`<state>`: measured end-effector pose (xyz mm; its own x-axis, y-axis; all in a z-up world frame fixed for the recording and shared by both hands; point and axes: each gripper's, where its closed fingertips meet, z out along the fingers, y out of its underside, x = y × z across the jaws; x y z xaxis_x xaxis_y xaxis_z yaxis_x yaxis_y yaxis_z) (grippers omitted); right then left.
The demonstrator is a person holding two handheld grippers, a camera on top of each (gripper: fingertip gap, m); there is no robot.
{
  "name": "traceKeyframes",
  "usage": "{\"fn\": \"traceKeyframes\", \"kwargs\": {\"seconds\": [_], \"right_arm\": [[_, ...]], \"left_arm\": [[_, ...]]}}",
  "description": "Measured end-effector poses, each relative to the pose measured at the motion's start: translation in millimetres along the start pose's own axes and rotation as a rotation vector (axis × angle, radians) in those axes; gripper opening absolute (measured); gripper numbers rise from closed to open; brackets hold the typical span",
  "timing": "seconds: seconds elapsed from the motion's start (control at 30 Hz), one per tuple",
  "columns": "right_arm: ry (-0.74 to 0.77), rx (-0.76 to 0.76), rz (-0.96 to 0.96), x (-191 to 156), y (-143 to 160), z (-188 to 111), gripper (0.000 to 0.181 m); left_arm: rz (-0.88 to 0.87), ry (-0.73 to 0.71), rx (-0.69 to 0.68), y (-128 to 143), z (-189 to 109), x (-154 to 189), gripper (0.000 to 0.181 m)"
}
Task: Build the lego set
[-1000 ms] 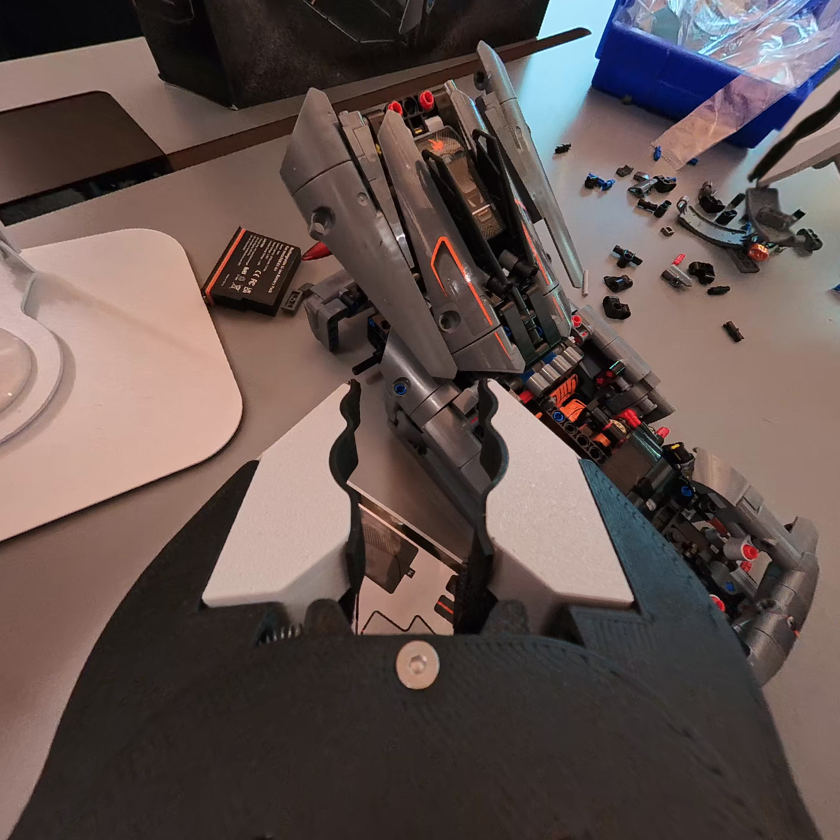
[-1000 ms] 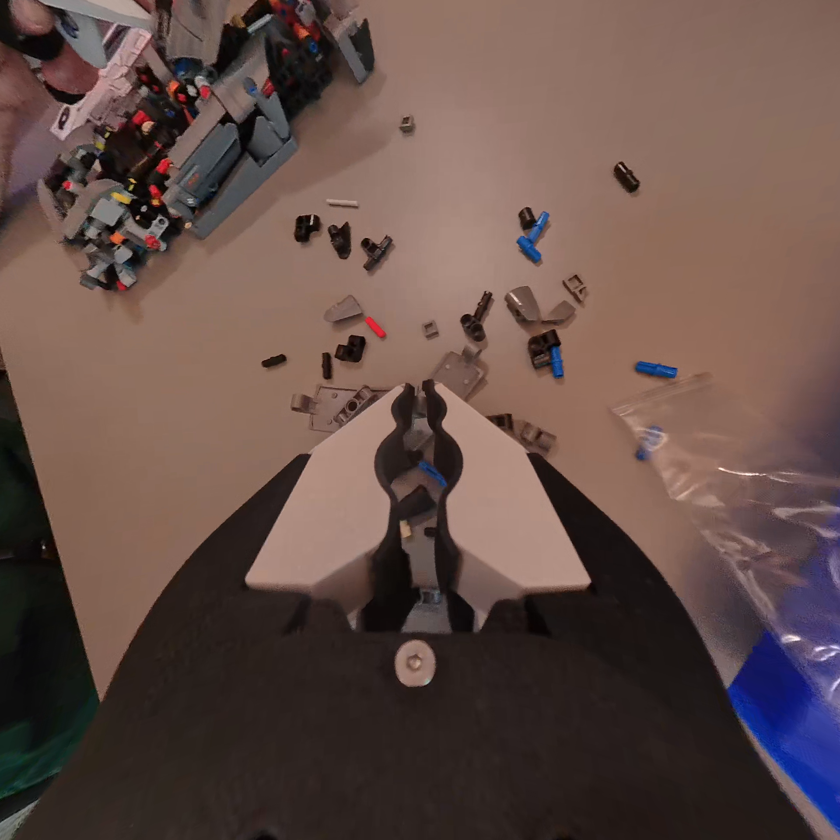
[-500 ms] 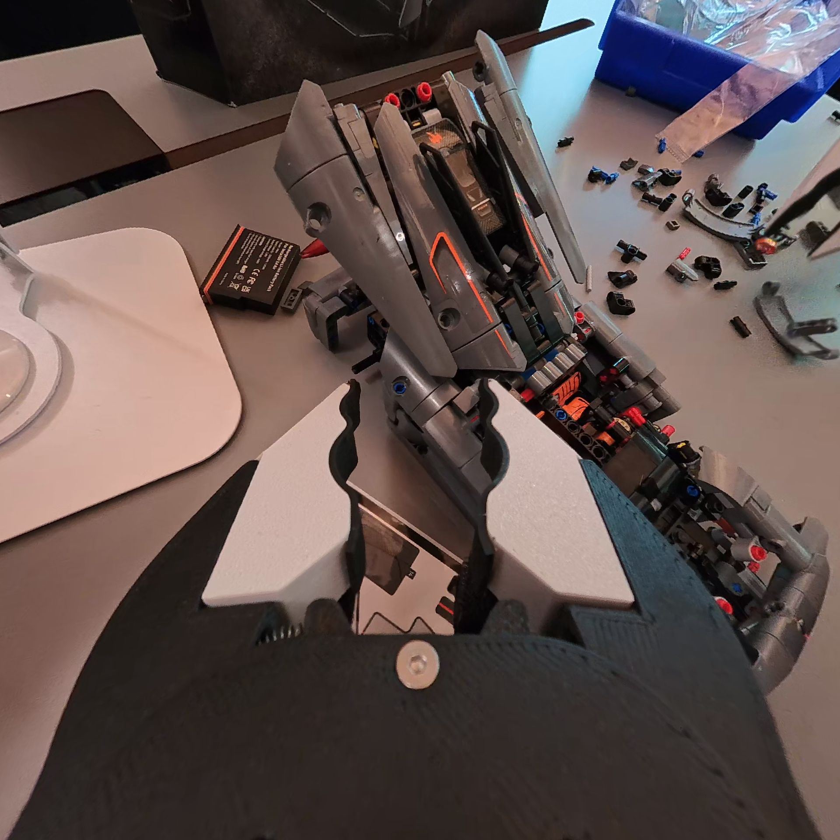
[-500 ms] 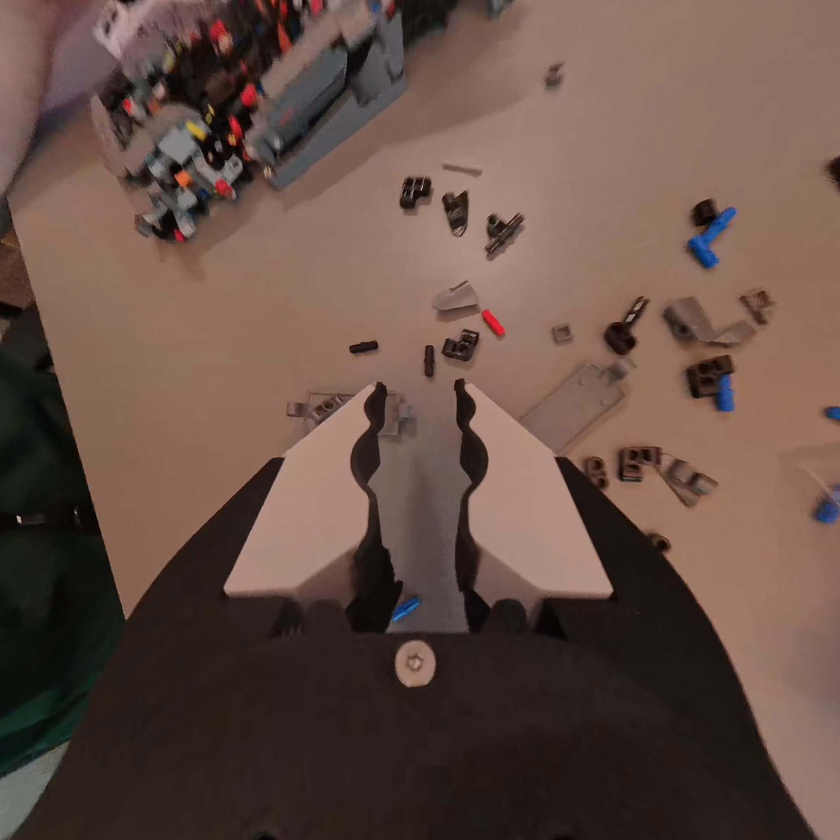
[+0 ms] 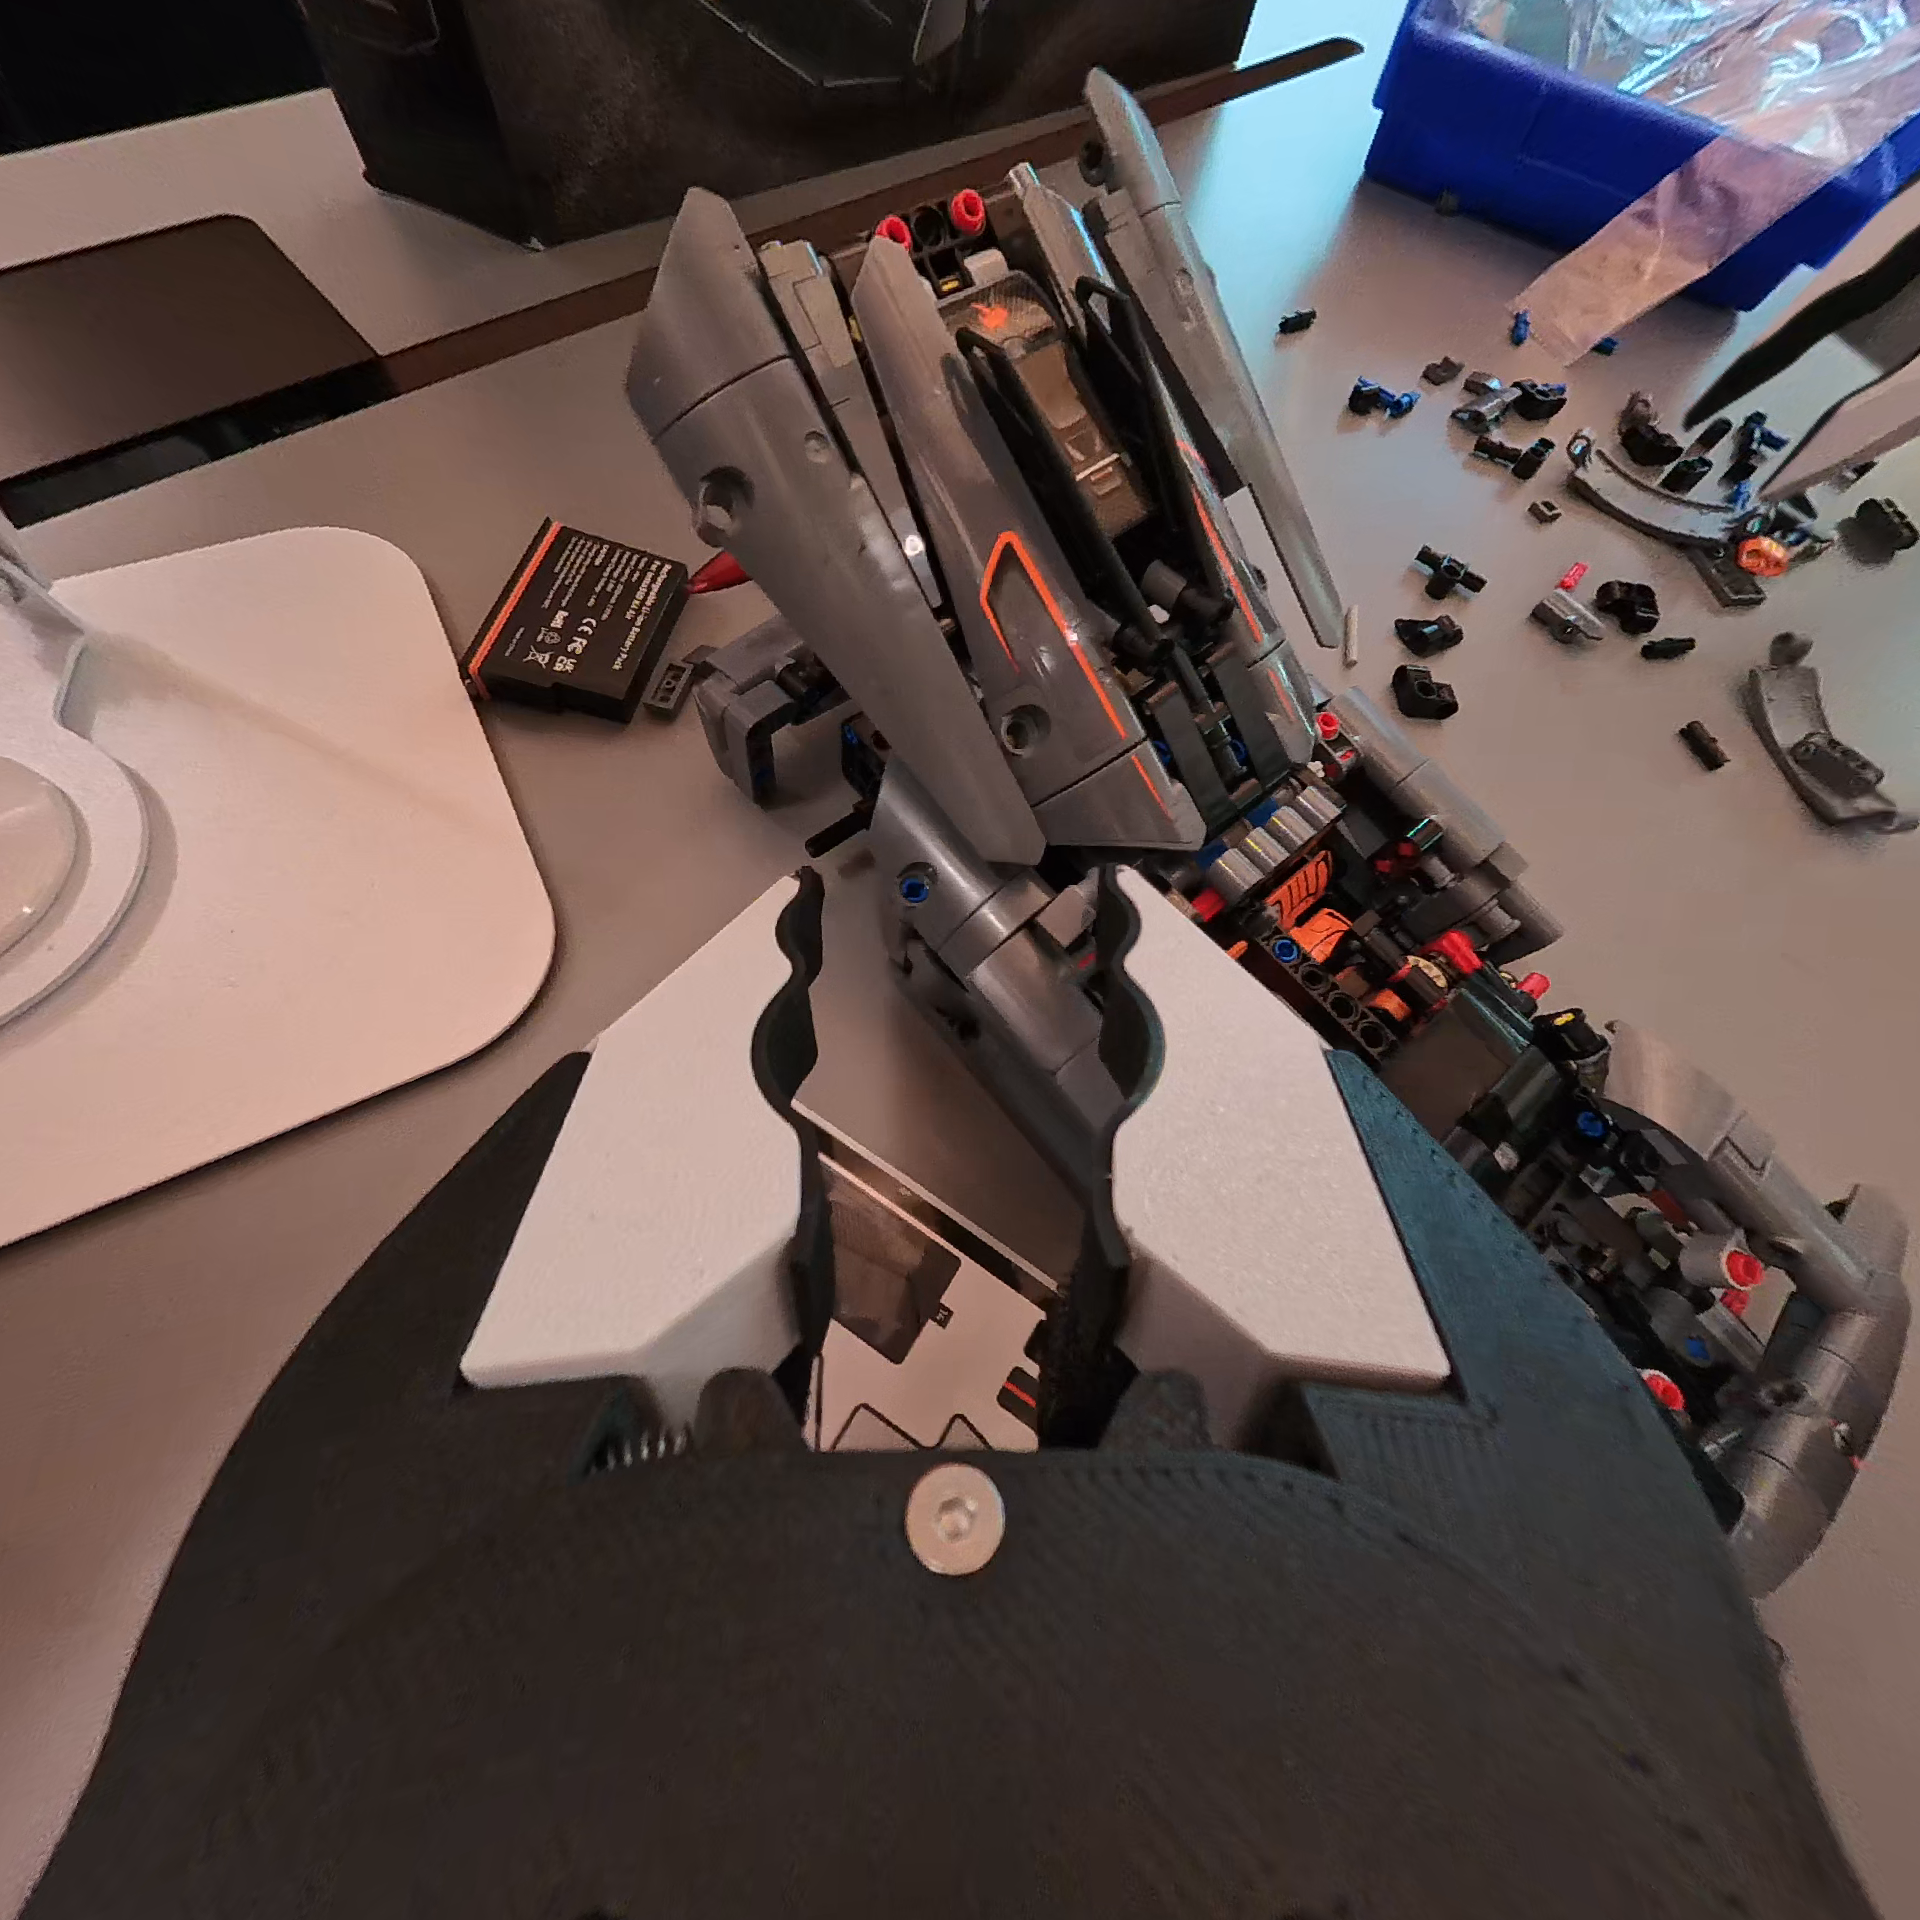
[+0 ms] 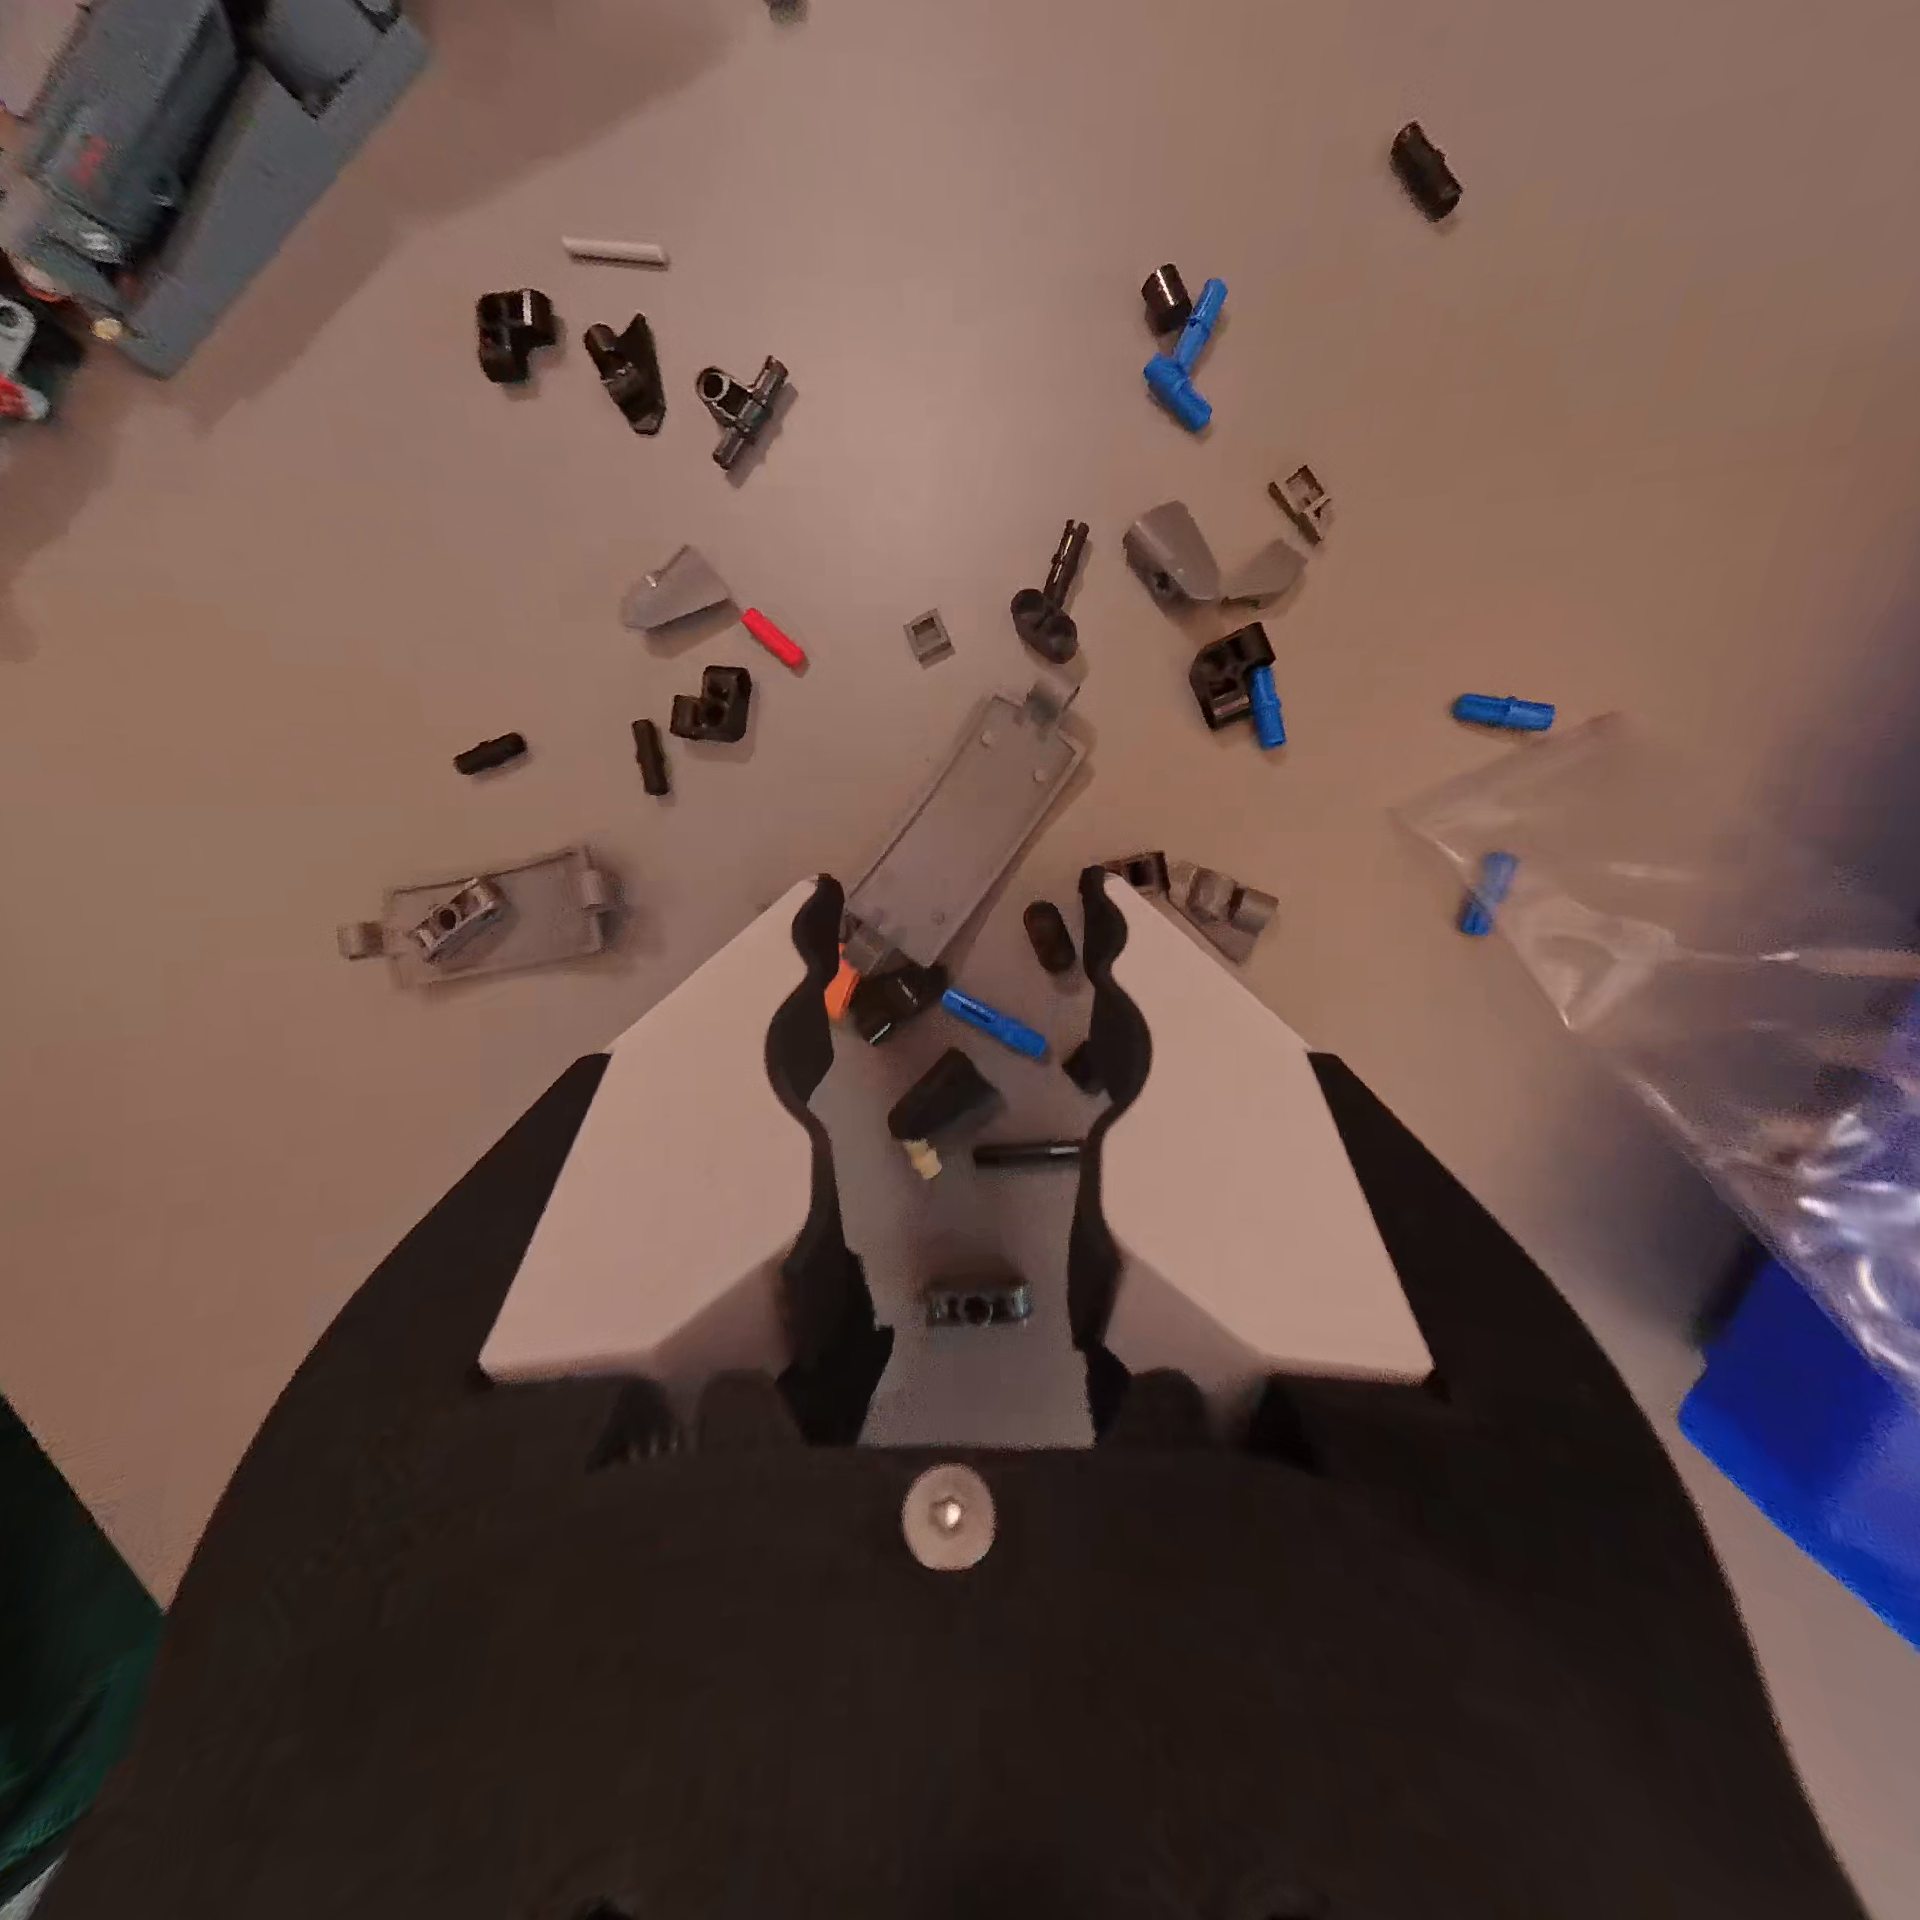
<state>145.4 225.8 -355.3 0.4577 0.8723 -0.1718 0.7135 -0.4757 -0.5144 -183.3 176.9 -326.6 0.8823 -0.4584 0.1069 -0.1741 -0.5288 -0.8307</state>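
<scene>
1. Grey panels and orange striping mark the lego model (image 5: 935, 582), which is lying on the table (image 5: 343, 1226) with its finned end tilted up. You are keeping the left gripper (image 5: 961, 904) at the model's lower grey strut (image 5: 997, 966); its fingers are spread, and the strut is sitting against the right-hand finger only. Whether that finger is pressing on the strut cannot be told.

2. Leave the black battery pack (image 5: 577, 623) and the white stand base (image 5: 260, 852) alone; both are lying to the left of the model and are not build parts.

3. You are hovering the right gripper (image 6: 956, 883) over the loose parts, fingers spread wide and holding nothing. The step in hand appears to be part selection: one piece is being sought for the model.

4. Between the fingers are lying the near end of a long grey plate (image 6: 966, 821), a blue pin (image 6: 992, 1023), a black connector (image 6: 940, 1101) and a thin black axle (image 6: 1029, 1150). These pieces are lying close together.

5. For the next move, you are probably needing to centre on a single piece, lower to the table and close on it alone. A wide closure risks catching neighbours.

6. Farther right, a clear bag (image 6: 1621, 894) and a blue bin (image 6: 1808, 1455) are holding further stock.
</scene>
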Motion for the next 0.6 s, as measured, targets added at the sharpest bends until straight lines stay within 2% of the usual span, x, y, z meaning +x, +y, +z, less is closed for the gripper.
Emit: {"fn": "traceKeyframes", "kwargs": {"seconds": [0.3, 0.47, 0.53, 0.6], "right_arm": [[0.13, -0.088, -0.004, 12.0, -3.4, 23.3, 0.055], [0.16, -0.102, -0.06, 10.0, -3.6, 24.1, 0.037], [0.151, -0.101, -0.084, 6.7, -3.6, 24.6, 0.023], [0.146, -0.103, -0.099, 4.3, -2.9, 24.5, 0.022]], "left_arm": [[0.014, -0.009, 0.002, -1.7, -2.2, -0.2, 0.05], [0.015, -0.009, 0.007, -3.2, -3.8, -0.1, 0.05], [0.016, -0.01, 0.006, -3.1, -3.8, -0.2, 0.05], [0.018, -0.013, 0.008, -3.6, -4.4, -0.5, 0.05]]}}
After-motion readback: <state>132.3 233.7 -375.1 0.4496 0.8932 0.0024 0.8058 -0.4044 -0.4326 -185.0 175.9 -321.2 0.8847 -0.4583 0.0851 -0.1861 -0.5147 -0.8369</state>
